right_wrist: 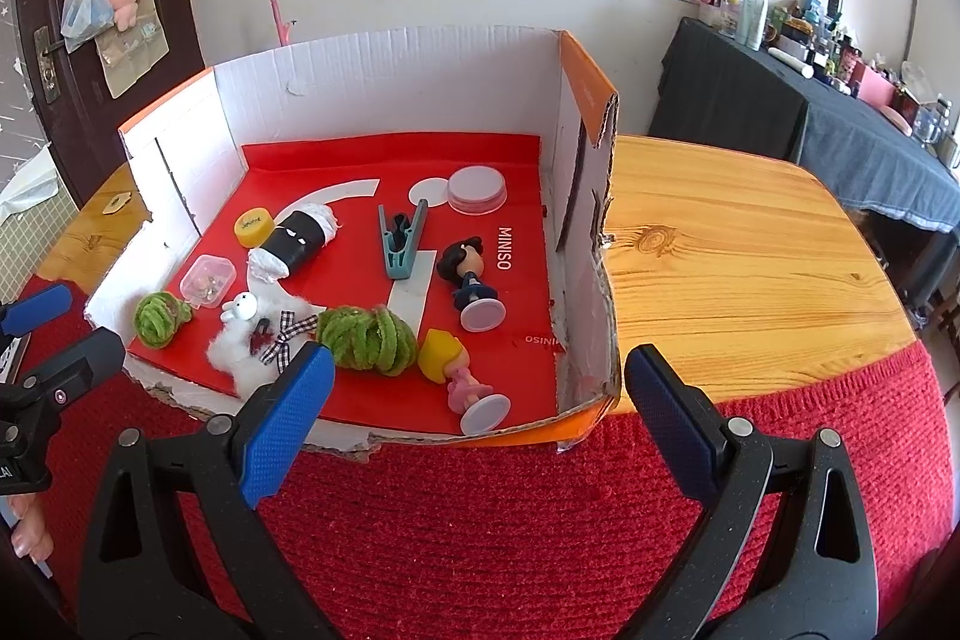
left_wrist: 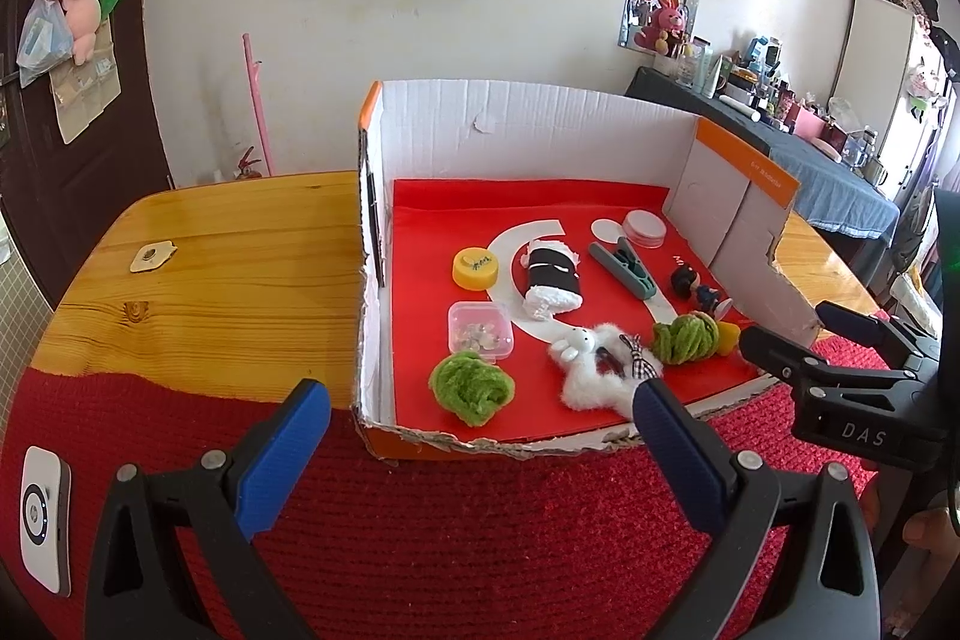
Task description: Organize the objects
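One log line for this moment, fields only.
left tongs: open, empty | right tongs: open, empty | both short of cardboard box | toys inside, none held | stage: pre-grasp

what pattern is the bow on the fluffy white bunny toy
Black-and-white gingham check on the small ribbon bow; clearest in the right wrist view.

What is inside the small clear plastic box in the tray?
The small clear plastic box holds a cluster of tiny pale and metallic pieces, seen through its lid. They are too small to identify, and anything beneath them is hidden.
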Demonstrator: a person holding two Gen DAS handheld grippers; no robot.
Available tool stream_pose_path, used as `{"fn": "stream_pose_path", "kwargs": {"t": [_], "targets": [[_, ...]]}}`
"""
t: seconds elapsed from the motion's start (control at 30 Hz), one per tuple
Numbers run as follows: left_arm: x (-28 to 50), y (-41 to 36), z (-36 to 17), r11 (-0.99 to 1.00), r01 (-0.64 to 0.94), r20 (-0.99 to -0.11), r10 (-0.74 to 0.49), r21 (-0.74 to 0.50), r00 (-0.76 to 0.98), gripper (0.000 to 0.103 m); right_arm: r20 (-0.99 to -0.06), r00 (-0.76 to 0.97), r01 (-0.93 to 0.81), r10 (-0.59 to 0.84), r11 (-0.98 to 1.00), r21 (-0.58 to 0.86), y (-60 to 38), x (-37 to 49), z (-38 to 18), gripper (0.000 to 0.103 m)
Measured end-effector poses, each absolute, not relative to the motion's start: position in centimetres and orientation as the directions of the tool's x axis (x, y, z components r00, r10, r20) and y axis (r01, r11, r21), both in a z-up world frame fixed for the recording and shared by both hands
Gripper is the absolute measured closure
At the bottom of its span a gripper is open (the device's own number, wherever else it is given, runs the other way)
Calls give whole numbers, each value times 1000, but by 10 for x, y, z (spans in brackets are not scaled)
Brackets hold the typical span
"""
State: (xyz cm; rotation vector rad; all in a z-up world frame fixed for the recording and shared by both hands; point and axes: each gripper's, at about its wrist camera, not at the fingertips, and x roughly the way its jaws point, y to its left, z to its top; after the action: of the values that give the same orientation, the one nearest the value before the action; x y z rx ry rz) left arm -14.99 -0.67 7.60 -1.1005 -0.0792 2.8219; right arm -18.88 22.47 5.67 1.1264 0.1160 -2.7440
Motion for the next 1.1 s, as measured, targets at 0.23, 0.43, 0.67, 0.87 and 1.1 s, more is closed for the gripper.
{"fn": "stream_pose_path", "kwargs": {"t": [0.23, 0.43, 0.67, 0.87, 1.1], "targets": [[-145, -6, 80, -992, -83, -666, 122, -90, -736, 0, -697, -704, 189, -132, -982, -5, 223, -185, 61, 4], [-136, -5, 85, -992, -86, -661, 123, -89, -740, 0, -692, -708, 194, -141, -981, 1, 223, -176, 67, 4], [-119, -6, 88, -992, -79, -665, 128, -103, -736, 0, -704, -693, 210, -154, -978, 7, 223, -156, 67, 4], [-100, -9, 78, -988, -74, -697, 147, -134, -701, 0, -733, -662, 214, -156, -977, 15, 225, -138, 53, 4], [-86, -3, 56, -985, -71, -745, 163, -155, -647, 0, -774, -611, 174, -163, -982, 69, 237, -124, 32, 4]]}}
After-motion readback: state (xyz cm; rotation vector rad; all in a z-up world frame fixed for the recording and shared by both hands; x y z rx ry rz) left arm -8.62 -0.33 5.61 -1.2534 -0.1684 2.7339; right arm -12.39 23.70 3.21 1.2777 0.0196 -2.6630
